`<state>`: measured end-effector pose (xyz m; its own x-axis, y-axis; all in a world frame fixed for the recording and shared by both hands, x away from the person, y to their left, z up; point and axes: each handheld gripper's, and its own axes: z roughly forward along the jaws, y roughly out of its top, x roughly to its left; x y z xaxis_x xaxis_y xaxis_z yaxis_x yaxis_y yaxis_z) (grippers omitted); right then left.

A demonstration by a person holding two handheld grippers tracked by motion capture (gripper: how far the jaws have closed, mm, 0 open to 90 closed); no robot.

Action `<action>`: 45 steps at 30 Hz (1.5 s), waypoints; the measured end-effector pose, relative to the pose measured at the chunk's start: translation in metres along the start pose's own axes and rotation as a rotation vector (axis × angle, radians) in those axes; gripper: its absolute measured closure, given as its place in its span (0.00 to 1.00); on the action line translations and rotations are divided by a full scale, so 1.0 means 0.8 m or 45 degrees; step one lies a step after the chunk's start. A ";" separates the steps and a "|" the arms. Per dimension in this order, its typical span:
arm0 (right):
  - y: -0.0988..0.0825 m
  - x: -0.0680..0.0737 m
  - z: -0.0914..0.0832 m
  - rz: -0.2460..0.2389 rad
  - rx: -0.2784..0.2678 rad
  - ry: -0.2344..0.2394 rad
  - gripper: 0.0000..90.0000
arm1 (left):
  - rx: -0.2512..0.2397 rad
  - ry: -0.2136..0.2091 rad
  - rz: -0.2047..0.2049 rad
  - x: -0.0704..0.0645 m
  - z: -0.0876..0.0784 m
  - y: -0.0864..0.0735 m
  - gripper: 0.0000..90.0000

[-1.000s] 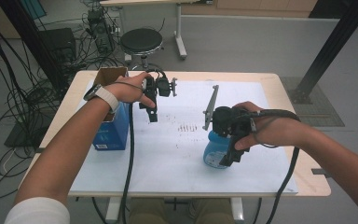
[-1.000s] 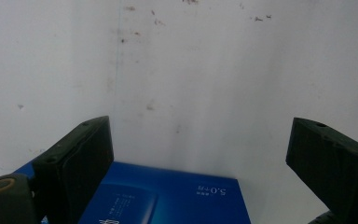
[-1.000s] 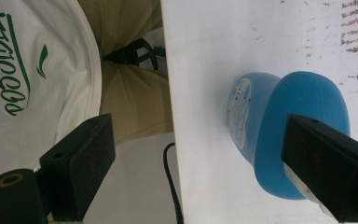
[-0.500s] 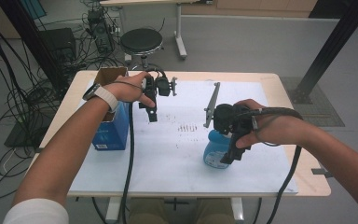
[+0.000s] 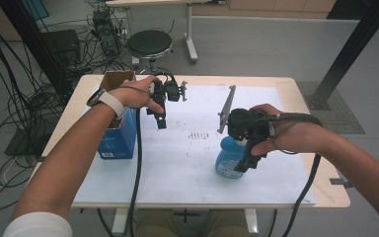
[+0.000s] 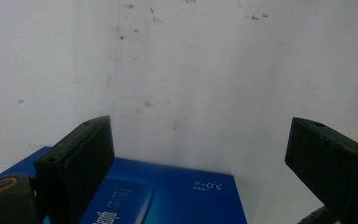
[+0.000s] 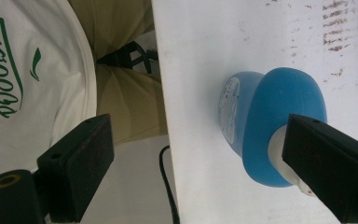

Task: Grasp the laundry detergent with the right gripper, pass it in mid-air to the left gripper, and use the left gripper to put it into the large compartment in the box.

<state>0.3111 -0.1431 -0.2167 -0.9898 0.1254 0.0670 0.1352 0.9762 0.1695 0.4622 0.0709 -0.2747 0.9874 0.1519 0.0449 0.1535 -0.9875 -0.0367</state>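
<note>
Standing on the desk (image 5: 296,89), toward its near right part: a bottle (image 5: 227,158). Lying well to the left of the bottle, at the desk's left edge: a box (image 5: 116,140). Sitting behind the desk, on the floor: a stool (image 5: 149,44).

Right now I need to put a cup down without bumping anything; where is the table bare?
The white sheet is bare between the blue box and the blue bottle, down to the near edge. The far right corner also looks bare. It is crowded around the left gripper and the right gripper.
</note>
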 end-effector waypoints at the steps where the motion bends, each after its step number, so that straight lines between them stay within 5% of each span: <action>1: 0.000 0.000 0.000 0.000 0.000 0.000 0.09 | 0.002 0.001 0.004 0.000 0.000 0.000 0.09; 45: -0.045 -0.005 -0.030 0.068 -0.064 -0.097 0.09 | -0.019 0.010 -0.006 -0.003 0.001 0.003 0.10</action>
<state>0.3110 -0.1827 -0.1998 -0.9813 0.1924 0.0024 0.1883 0.9579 0.2168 0.4604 0.0682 -0.2753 0.9863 0.1565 0.0526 0.1578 -0.9872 -0.0217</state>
